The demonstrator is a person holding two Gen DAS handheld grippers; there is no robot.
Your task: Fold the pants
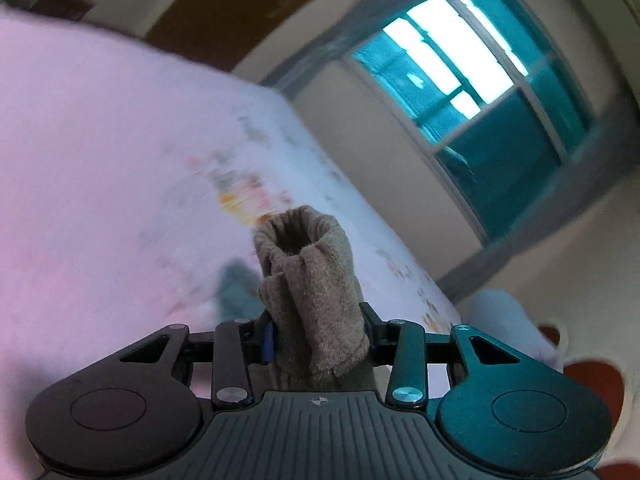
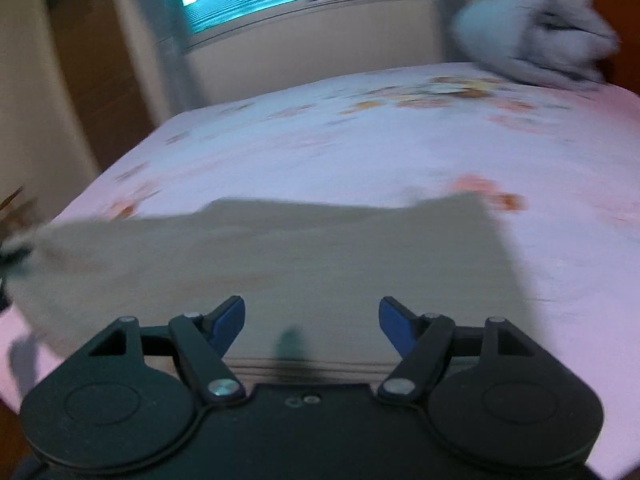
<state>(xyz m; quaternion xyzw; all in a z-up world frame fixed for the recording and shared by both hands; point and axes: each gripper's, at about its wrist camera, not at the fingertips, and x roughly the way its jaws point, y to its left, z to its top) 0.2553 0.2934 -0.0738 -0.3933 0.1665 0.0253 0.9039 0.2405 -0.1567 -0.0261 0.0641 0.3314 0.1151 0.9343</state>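
Beige fleecy pants (image 2: 280, 264) lay flat on the pink floral bed (image 2: 400, 148), a bunched end clenched in the left tool (image 1: 316, 332), the right tool (image 2: 312, 316) released above them.

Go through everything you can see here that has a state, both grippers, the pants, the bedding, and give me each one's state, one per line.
Left gripper: shut on a bunched part of the pants.
Right gripper: open, holding nothing, above the pants.
Pants: tan, spread mostly flat on the bed, one end lifted by the left gripper.
Bed sheet: pink floral, spread over the bed.
Grey blanket: bundled at the far corner of the bed.
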